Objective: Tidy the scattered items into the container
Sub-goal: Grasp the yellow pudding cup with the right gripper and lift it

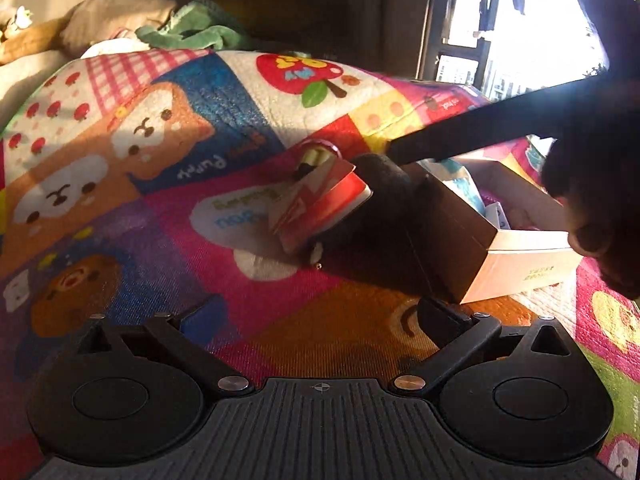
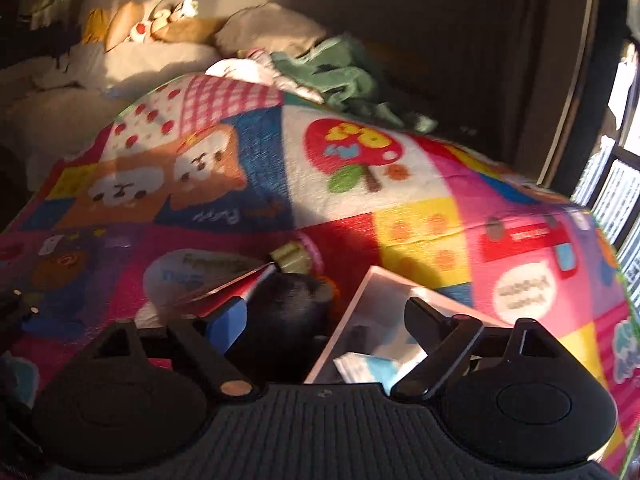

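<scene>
A red and white card pack (image 1: 320, 208) lies tilted on the colourful play mat (image 1: 168, 216), against a dark rounded object (image 1: 380, 178). Behind them sits a pink-rimmed item with pale sticks (image 1: 316, 156). An open cardboard box (image 1: 516, 256) stands to the right, with a blue and white packet (image 2: 372, 364) inside. My left gripper (image 1: 320, 320) is open wide and empty, low over the mat in front of the pack. My right gripper (image 2: 332, 320) is open and empty, hovering over the dark object (image 2: 288, 304) and the box's left wall (image 2: 344, 320). The right gripper shows as a dark silhouette (image 1: 592, 184).
The mat (image 2: 400, 208) covers a bed. Pillows (image 2: 264, 28), a soft toy (image 2: 168, 20) and a crumpled green cloth (image 2: 340, 72) lie at its far end. A bright window (image 1: 520, 40) is to the right.
</scene>
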A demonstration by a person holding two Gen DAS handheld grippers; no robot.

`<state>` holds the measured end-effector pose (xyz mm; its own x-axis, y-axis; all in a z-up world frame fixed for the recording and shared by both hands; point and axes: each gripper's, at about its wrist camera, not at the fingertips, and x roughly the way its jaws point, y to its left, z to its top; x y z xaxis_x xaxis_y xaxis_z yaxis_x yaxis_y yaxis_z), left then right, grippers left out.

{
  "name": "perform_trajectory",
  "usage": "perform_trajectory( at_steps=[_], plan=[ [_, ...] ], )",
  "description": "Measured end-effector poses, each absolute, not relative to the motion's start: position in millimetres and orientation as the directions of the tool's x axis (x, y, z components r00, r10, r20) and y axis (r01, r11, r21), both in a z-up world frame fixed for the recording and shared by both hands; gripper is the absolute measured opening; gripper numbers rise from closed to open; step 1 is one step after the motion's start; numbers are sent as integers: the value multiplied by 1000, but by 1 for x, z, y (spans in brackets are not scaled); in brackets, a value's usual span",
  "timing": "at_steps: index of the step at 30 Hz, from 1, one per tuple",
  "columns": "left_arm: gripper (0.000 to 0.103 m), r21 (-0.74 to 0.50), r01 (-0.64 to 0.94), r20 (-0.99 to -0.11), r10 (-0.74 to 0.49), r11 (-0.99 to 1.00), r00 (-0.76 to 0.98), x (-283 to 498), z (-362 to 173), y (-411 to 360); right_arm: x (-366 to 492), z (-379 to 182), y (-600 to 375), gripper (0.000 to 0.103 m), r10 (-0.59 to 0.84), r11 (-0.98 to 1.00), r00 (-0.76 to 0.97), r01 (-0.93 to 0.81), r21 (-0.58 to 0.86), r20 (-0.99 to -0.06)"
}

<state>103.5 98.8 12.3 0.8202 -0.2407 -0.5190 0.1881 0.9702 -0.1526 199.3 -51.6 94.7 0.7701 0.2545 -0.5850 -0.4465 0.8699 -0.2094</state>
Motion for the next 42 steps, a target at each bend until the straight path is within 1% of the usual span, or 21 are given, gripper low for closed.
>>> perform_trajectory(
  at_steps=[1,3,7,10,11,13,14,15,16,19,20,22,23,24,25,27,30,33,35,39,42],
  plan=[
    [103,-153,192,-514,-244,969,822,103,13,98,211,93,-42,74,255,875,748,-448,-183,-613],
    [103,-172,191,-512,-253,966,821,104,12,101,236,92,-30,64,245,900,715,-419,-122,-654],
    [103,-234,182,-511,-280,955,813,106,11,110,283,89,-21,63,240,935,678,-353,-22,-694],
    [103,-238,184,-511,-284,954,811,105,11,110,306,89,-13,63,198,948,705,-316,-51,-681],
    [103,-236,184,-510,-283,954,812,105,10,110,316,90,-12,64,198,952,697,-303,-33,-689],
    [103,-239,182,-511,-283,954,811,106,10,111,336,89,-11,68,216,958,657,-287,25,-723],
    [103,-244,180,-513,-284,953,810,106,10,111,345,87,-8,73,213,960,641,-279,35,-737],
    [103,-252,175,-517,-285,952,807,107,9,112,353,84,-4,81,201,962,633,-273,27,-748],
    [103,-260,170,-520,-286,951,805,108,9,114,358,80,0,83,187,963,624,-268,17,-759],
    [103,-281,165,-519,-294,945,803,108,8,117,372,64,10,83,170,965,551,-261,25,-817],
    [103,-283,167,-518,-297,945,802,108,8,118,373,59,13,82,144,969,541,-246,7,-829],
    [103,-287,169,-515,-301,943,802,108,8,118,374,52,15,56,114,971,526,-240,-18,-843],
    [103,-290,169,-514,-303,942,802,108,7,118,372,51,14,56,118,971,525,-240,-13,-843],
    [103,-297,169,-513,-306,940,802,109,7,119,370,53,11,51,129,971,530,-239,-1,-838],
    [103,-304,168,-513,-310,938,801,109,7,120,366,57,7,49,146,970,532,-244,14,-834],
    [103,-317,165,-512,-315,934,799,110,6,122,351,72,-3,49,182,966,554,-254,43,-812],
    [103,-323,165,-511,-318,932,799,111,6,122,312,106,-23,49,263,948,611,-306,84,-747],
    [103,-316,167,-512,-315,934,799,111,6,121,257,141,-55,49,365,916,634,-377,140,-682],
    [103,-308,166,-515,-311,937,799,111,6,120,213,157,-79,49,409,894,642,-426,142,-649],
    [103,-288,163,-524,-298,944,798,111,7,117,128,145,-128,49,394,885,643,-459,82,-656],
    [103,-261,156,-529,-276,953,802,110,8,113,82,112,-155,49,272,916,716,-397,-54,-642]
  ],
)
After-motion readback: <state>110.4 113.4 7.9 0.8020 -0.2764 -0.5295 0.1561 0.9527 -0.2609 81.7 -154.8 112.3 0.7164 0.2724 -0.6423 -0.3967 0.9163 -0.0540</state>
